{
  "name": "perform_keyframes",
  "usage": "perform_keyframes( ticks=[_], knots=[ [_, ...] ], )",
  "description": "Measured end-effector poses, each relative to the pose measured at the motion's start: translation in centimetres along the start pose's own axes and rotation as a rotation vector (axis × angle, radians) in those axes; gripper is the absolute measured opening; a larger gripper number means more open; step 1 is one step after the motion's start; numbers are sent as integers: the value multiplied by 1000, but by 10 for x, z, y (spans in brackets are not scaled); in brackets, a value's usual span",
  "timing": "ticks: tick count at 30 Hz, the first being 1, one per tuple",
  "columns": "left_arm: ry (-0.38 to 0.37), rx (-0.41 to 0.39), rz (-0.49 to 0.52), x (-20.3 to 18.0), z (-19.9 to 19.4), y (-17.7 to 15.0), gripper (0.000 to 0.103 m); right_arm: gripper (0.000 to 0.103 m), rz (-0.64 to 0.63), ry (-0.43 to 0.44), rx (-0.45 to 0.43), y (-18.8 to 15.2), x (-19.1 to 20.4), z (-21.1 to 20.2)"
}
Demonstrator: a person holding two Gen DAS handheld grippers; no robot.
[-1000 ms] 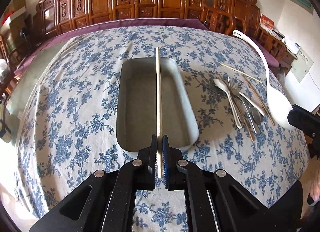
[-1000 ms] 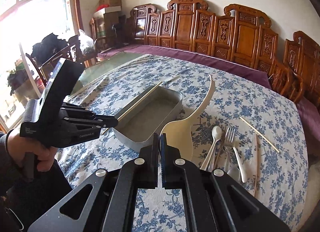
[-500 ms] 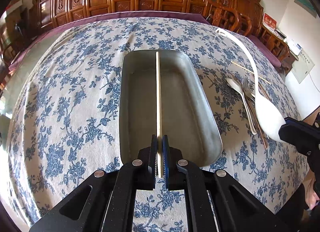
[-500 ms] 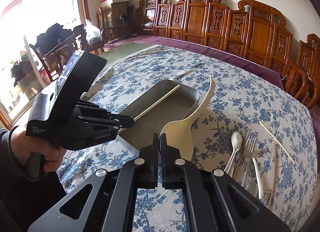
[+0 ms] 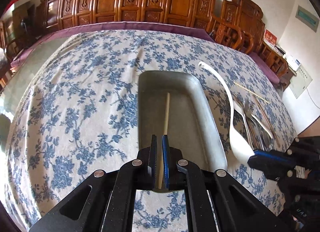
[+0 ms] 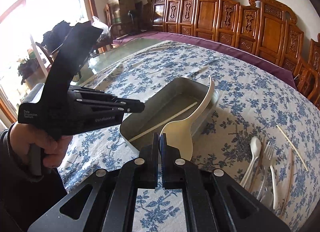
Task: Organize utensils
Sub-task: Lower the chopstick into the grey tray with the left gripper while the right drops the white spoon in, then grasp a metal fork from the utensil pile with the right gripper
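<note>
Left wrist: chopstick (image 5: pixel 166 114) tip now inside tray (image 5: pixel 208 116), formerly beyond it.

Bench (image 5: pixel 80 91): we see it covered by a blue-flowered cloth.
Tray (image 5: pixel 208 124): we find this metal tray lying mid-bench.
Cutlery pile (image 6: pixel 266 164): white spoon, forks, lying right of the tray.
Loose chopstick (image 6: pixel 292 146): we see it beside the pile.

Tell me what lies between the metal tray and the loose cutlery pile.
Only bare floral tablecloth separates metal tray and cutlery pile, shown in the right wrist view.
</note>
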State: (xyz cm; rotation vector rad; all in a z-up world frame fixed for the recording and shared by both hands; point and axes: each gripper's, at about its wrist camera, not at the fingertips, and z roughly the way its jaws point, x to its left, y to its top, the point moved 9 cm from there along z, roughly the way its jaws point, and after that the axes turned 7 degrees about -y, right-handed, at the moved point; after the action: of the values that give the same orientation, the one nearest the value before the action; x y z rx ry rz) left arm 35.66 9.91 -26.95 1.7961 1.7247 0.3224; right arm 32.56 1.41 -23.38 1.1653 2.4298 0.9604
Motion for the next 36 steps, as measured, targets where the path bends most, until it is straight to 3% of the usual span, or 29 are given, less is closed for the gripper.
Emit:
perform_keyframes(
  ticks=[15,19,26,28,31,33,34,36],
  knots=[
    [39,-65,-38,27,-20,15,5,5,-21,26,64,-3,16,54],
    [48,-83,-52,30,-25,17,25,8,-17,25,68,-7,12,58],
    [57,-101,-24,15,-31,15,40,8,-4,-11,17,-8,-19,18],
    [52,-112,-13,6,-33,14,57,8,-2,-43,3,-9,-36,1],
    [47,-124,5,-9,-36,13,68,8,-1,-101,4,-17,-68,-20],
    [45,-135,14,-19,-38,12,73,16,-3,-140,10,-23,-88,-29],
    [41,-136,17,-23,-37,12,74,27,-2,-170,15,-29,-101,-36],
    [32,-135,21,-34,-36,9,76,30,0,-208,26,-39,-121,-42]
  ],
)
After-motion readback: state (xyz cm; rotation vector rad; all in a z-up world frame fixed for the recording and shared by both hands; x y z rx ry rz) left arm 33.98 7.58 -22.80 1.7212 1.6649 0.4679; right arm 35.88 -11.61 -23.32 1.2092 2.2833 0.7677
